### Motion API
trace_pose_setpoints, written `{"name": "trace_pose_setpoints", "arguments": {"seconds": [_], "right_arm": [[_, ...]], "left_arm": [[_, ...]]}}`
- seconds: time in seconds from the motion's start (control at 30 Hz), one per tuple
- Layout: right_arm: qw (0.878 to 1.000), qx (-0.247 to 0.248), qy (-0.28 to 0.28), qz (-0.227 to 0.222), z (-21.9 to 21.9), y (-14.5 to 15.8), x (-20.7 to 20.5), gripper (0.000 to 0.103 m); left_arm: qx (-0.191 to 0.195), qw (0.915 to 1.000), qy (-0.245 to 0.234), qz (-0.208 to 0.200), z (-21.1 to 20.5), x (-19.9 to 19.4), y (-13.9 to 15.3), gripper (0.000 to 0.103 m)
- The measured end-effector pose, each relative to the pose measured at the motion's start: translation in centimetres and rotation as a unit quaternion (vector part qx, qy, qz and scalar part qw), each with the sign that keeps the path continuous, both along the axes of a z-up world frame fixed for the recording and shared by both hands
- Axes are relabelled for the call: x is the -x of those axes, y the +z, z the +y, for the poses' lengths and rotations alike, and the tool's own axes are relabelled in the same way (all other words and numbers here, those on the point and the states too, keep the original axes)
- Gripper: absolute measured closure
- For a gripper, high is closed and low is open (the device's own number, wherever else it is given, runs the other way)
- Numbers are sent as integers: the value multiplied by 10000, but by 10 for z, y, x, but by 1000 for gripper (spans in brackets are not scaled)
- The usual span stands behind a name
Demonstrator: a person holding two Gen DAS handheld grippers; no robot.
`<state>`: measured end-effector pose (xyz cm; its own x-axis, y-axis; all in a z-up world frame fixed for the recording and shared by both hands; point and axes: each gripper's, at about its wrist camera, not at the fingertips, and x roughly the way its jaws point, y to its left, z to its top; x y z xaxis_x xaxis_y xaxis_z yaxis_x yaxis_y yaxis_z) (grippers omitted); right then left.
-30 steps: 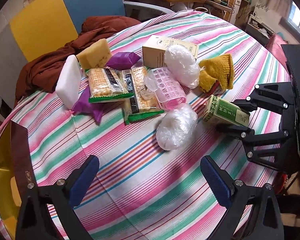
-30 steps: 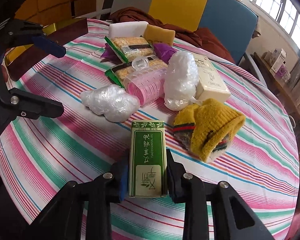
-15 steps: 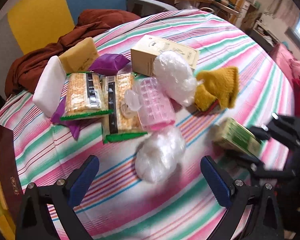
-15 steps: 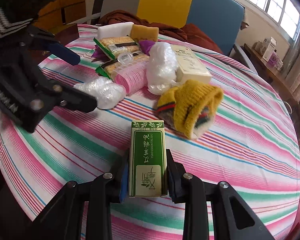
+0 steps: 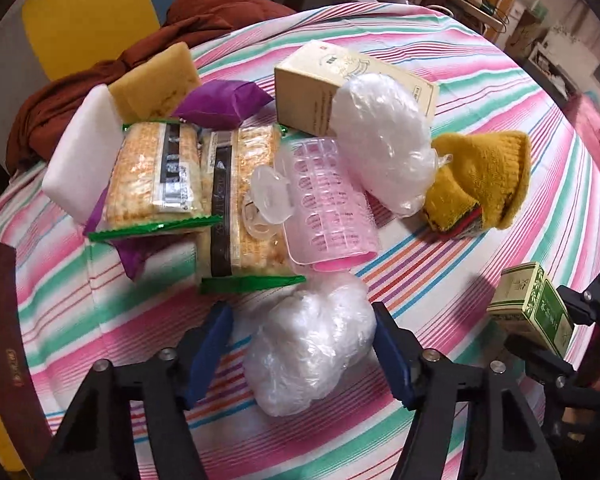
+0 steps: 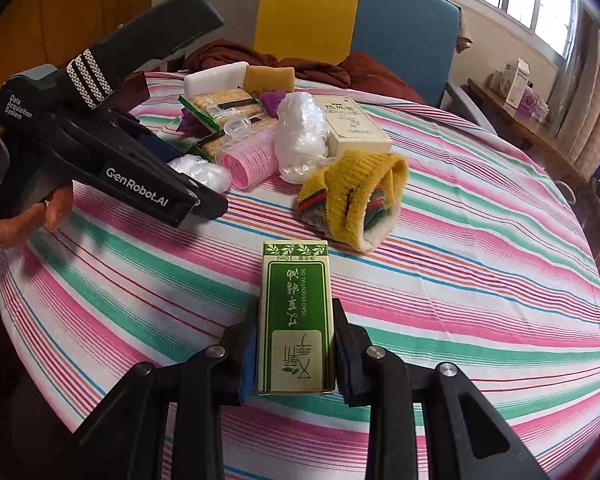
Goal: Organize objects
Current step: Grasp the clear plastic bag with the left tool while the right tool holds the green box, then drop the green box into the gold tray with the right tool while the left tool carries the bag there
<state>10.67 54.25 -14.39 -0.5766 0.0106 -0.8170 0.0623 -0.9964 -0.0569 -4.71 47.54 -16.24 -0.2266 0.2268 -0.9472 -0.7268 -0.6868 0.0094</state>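
Observation:
My right gripper (image 6: 295, 354) is shut on a green essential-oil box (image 6: 296, 316), held above the striped tablecloth (image 6: 480, 280); box and gripper also show at the right of the left wrist view (image 5: 536, 312). My left gripper (image 5: 302, 354) is open, its blue pads on either side of a white crumpled plastic bag (image 5: 312, 344) near the table's front. Whether the pads touch the bag I cannot tell. In the right wrist view the left gripper body (image 6: 140, 192) hides most of that bag.
Behind lie a pink curler case (image 5: 328, 200), another plastic bag (image 5: 384, 136), a cream box (image 5: 340, 76), a yellow knit hat (image 5: 484, 176), cracker packs (image 5: 156, 176), a purple pouch (image 5: 220, 100), white and yellow sponges (image 5: 80, 156), brown cloth (image 5: 80, 96) on a chair.
My left gripper has moved forward and narrowed around the near plastic bag. My right gripper has drawn back toward the table's right edge with the green box in it.

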Motion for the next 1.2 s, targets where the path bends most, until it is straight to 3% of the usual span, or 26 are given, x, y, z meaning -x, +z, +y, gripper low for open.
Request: {"name": "trace_pose_setpoints", "arguments": {"seconds": [0.23, 0.63, 0.93, 1.2], "right_arm": [[9999, 117, -13, 98, -8, 2, -2, 72], [10000, 42, 22, 87, -24, 9, -5, 72], [9983, -30, 474, 341, -83, 46, 7, 72], [9876, -127, 1430, 641, -198, 84, 66, 72]], "left_arm": [[-68, 9999, -77, 91, 0, -3, 4, 52], [-311, 9994, -5, 157, -36, -7, 22, 56], [-417, 9951, 310, 845, -139, -13, 66, 55], [-298, 9830, 1315, 1249, -262, 39, 82, 55]]}}
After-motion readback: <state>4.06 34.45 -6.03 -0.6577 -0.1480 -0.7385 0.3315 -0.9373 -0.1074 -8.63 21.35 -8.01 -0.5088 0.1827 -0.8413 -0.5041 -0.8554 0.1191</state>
